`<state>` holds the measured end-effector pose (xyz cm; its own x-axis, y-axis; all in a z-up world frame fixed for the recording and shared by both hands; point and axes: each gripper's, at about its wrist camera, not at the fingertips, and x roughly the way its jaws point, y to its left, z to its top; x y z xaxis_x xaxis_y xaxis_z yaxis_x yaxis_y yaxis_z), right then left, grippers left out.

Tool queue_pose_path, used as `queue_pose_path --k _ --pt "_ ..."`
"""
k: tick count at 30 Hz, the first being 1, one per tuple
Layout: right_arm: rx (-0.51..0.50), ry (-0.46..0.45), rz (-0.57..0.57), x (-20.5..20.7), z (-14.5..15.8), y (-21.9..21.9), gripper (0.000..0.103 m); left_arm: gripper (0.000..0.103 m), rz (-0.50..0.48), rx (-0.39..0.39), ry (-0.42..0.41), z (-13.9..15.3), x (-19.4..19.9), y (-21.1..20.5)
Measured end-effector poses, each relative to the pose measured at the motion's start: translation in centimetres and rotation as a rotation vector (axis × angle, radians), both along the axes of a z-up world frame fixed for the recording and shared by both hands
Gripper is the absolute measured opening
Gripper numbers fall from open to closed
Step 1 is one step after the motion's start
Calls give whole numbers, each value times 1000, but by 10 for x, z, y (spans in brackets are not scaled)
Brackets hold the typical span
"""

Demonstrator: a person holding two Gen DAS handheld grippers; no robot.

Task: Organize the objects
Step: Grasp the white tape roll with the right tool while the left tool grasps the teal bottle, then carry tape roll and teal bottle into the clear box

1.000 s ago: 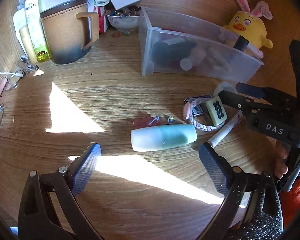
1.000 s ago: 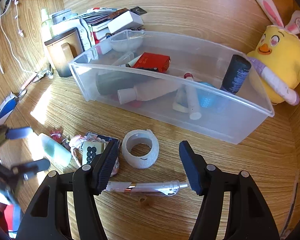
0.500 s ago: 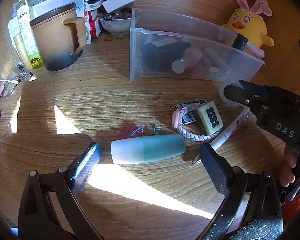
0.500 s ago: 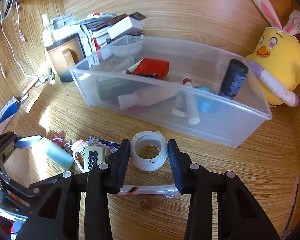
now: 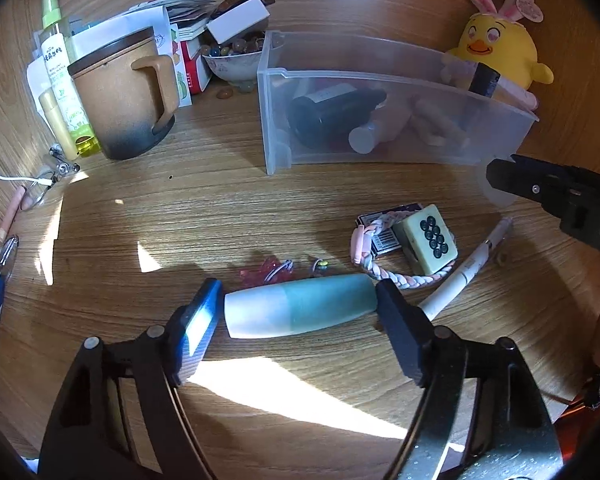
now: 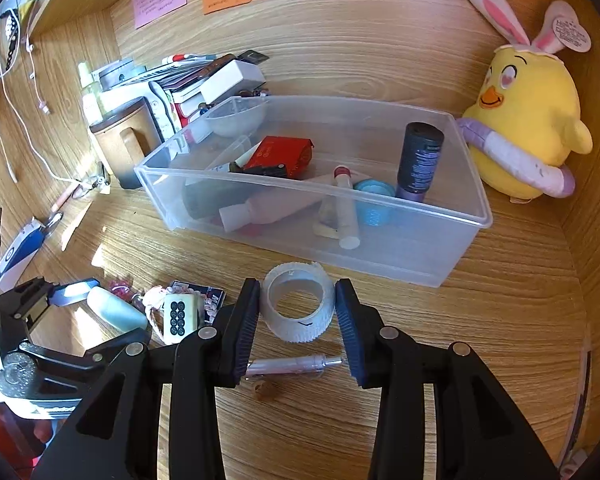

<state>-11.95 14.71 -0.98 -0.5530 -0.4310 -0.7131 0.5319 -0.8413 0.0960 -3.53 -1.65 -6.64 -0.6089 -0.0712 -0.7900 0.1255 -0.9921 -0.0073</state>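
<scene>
On the wooden desk (image 6: 500,320), my right claw (image 6: 296,316) pinches the tape roll (image 6: 298,306) while my left claw (image 5: 296,316) is closing around the teal bottle (image 5: 300,310), so next both go up into the clear bin (image 6: 452,256) ahead.

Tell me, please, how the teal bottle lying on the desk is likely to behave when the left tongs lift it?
The bottle lies on its side, round and tapered, so it may roll if nudged. The left tongs are closing on its two ends, not its waist; a smooth end could slip off the pads. It looks like plastic, so probably stiff and fairly light.

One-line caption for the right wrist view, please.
Right gripper fingers clamp a white tape roll on the desk before the clear storage bin.
</scene>
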Motion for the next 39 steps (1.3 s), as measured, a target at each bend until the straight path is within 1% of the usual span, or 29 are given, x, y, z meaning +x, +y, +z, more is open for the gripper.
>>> queue_pose_path --k 3,7,10,15,27,39 --pt "-1 2 -1 1 1 0 35 73 0 13 1 1 -1 -1" --pt "-7 10 -5 2 3 4 35 73 -12 61 10 6 1 -2" --pt "-16 15 -13 2 7 7 35 72 -14 56 41 17 4 -2" --pt "-34 26 -27 2 13 12 35 72 -28 80 105 41 0 -3" --pt "-55 70 -45 3 30 18 35 72 -69 86 235 83 -28 2" --pt "-89 118 -84 -12 50 27 35 72 -123 121 276 104 -63 11"
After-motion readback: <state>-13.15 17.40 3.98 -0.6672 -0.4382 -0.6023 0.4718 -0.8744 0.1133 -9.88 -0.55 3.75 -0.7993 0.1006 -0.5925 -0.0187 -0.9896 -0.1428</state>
